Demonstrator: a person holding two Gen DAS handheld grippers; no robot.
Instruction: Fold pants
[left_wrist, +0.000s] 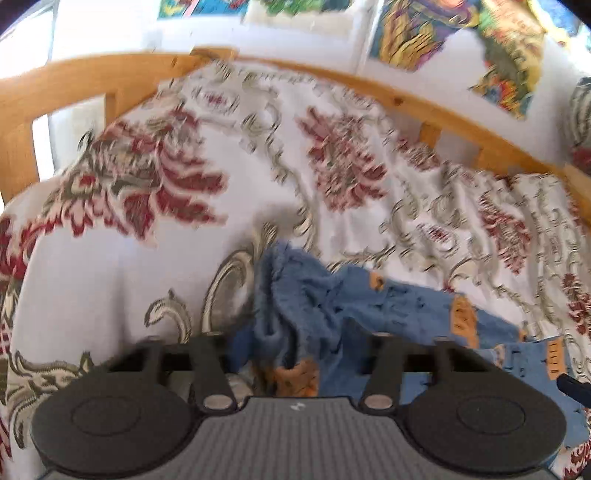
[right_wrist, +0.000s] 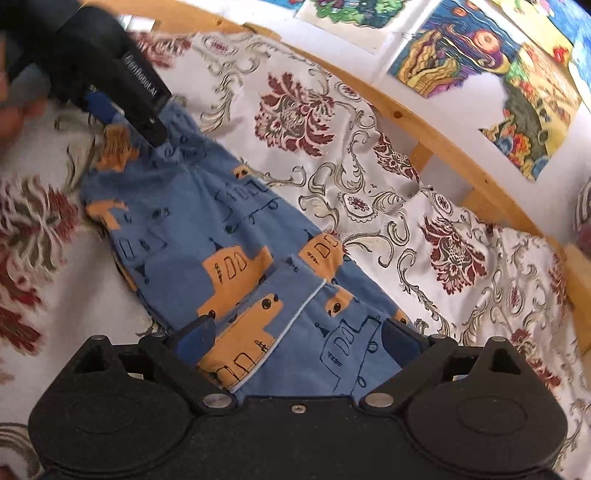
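Bedroom in a home, prob. a child's. A bed w/ a pale wooden frame (right_wrist: 436, 140), slatted rail along the wall side, is covered by a white bedspread (right_wrist: 373, 122) w/ big red flowers and grey-green scrolls. White wall behind has bright hand-painted pictures (right_wrist: 465, 55) stuck up unframed, edges a bit ragged. Small blue pants (right_wrist: 207, 221) w/ orange vehicle prints lie on the spread, i.e. kid-size clothing. Daylight, soft furnishings, no work surfaces.
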